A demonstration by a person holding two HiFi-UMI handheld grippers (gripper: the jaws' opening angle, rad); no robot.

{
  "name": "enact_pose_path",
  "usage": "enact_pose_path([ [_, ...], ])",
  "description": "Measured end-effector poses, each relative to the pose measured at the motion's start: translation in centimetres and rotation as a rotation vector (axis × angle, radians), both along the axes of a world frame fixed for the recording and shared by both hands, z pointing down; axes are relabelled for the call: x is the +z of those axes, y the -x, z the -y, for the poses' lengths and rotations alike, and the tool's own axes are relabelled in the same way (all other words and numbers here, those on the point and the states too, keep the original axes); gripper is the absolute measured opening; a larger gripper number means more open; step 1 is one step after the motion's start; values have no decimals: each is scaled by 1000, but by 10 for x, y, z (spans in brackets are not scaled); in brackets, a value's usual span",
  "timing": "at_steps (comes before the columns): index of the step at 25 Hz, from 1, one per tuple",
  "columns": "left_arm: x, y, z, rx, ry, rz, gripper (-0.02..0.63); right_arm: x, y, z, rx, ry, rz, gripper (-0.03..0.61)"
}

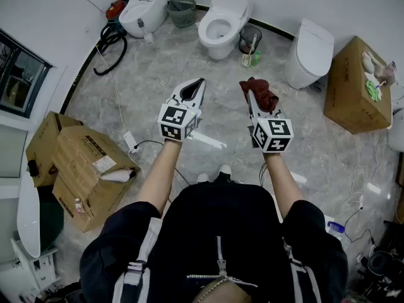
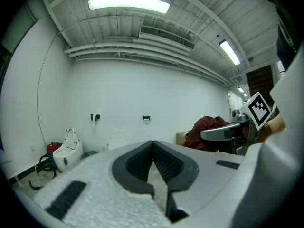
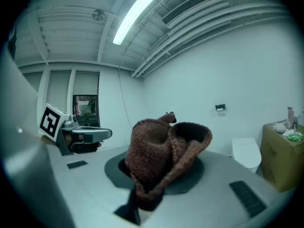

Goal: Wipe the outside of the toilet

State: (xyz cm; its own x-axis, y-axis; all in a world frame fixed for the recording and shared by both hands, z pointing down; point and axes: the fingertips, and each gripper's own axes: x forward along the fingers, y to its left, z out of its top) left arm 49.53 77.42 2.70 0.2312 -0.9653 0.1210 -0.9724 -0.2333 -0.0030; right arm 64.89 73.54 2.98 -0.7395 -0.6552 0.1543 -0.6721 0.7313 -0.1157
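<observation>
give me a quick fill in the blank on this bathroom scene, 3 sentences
1. The right gripper is shut on a dark red ____.
2. The left gripper has its jaws together and holds ____.
3. The white toilet next to the cardboard box on the right has its lid ____.

Missing words: cloth; nothing; down

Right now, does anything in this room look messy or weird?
A bit. Several toilets stand in one room, and a black hose lies tangled on the floor beside the left toilet. Cardboard boxes crowd both sides. Nothing looks spilled or broken.
</observation>
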Motion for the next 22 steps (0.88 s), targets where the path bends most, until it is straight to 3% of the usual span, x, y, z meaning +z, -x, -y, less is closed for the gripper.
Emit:
enact_pose_path([
  [22,14,-14,49,-40,22,-8,8,26,-24,49,-29,80,29,89],
])
